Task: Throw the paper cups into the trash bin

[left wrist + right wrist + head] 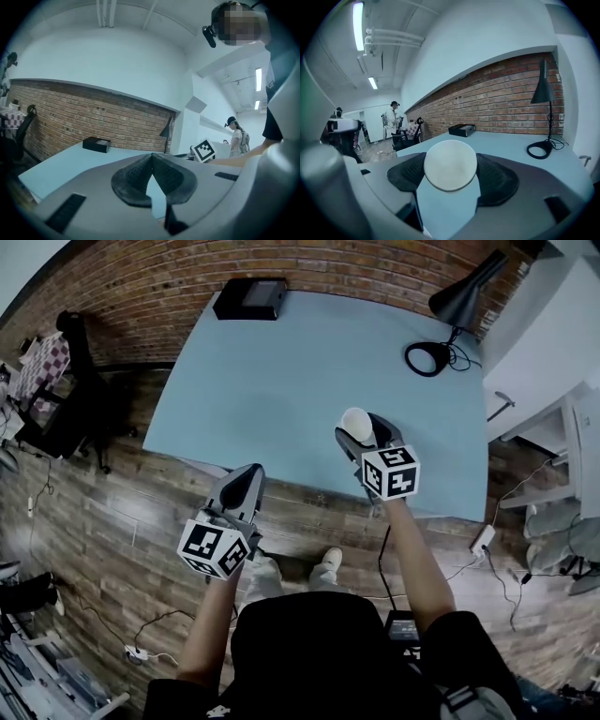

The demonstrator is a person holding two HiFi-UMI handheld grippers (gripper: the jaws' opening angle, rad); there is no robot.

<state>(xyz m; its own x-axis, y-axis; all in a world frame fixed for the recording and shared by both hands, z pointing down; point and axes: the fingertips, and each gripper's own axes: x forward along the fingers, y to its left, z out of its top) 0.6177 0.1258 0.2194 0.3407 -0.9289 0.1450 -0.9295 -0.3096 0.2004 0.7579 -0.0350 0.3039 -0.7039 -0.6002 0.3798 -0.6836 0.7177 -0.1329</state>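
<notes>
A white paper cup [355,420] lies on its side between the jaws of my right gripper [366,431], which is shut on it just above the near edge of the light blue table [281,371]. In the right gripper view the cup [450,164] shows its round base toward the far side, with a dark pad pressed on each flank of it inside the gripper [452,172]. My left gripper [246,486] hangs in front of the table over the wooden floor. It [151,157] is shut, its tips touching and nothing held. No trash bin is in view.
A flat black box [250,298] sits at the table's far edge by the brick wall. A black desk lamp [450,315] stands at the far right corner. A dark chair [70,381] is left of the table, and cables and a power strip [483,538] lie on the floor.
</notes>
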